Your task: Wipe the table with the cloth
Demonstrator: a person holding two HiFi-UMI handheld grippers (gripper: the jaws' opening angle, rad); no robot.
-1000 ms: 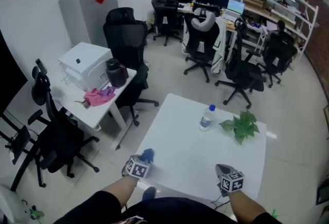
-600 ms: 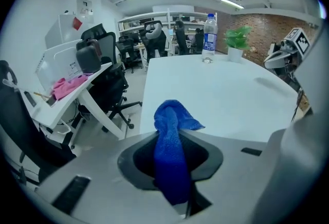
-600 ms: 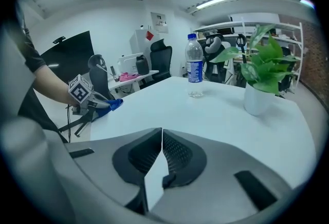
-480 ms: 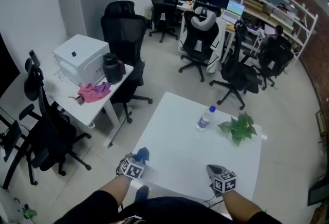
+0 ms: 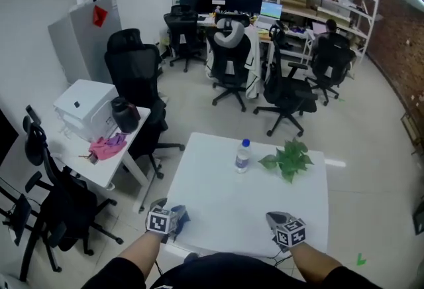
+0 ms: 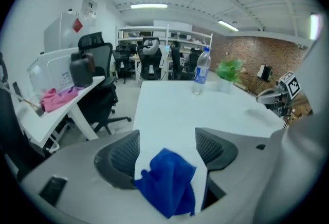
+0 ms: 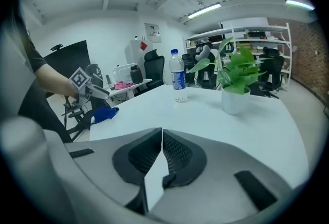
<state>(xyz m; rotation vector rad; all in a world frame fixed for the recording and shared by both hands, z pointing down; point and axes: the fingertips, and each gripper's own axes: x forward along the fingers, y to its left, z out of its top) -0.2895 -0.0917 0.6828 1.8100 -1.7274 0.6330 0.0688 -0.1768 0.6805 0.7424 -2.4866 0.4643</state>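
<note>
The cloth (image 6: 167,189) is a deep blue rag, bunched into a loose, crumpled heap with soft folds and one pointed peak. It shows no print or pattern. It lies on the white bench (image 5: 252,205) at the near left corner, close to the edge.

The left claw (image 6: 167,138) has just been opening. Its two dark ribbed pads now stand wide apart on either side of the cloth. The cloth sits low between them, released, with neither pad pressing on it. In the head view the blue of the cloth (image 5: 179,216) shows just beside the left claw (image 5: 167,220) at that same corner. From the right gripper view it is a small blue lump (image 7: 103,114) on the bench's far edge, under the other claw.

The right claw (image 7: 161,138) is clenched, pads meeting in a thin line with nothing between them. It is over the near right part of the bench (image 5: 273,217), well apart from the cloth.

Farther back on the bench stand a clear water bottle (image 5: 243,155) with a blue cap and a small potted plant (image 5: 288,160) in a white pot, near each other.
</note>
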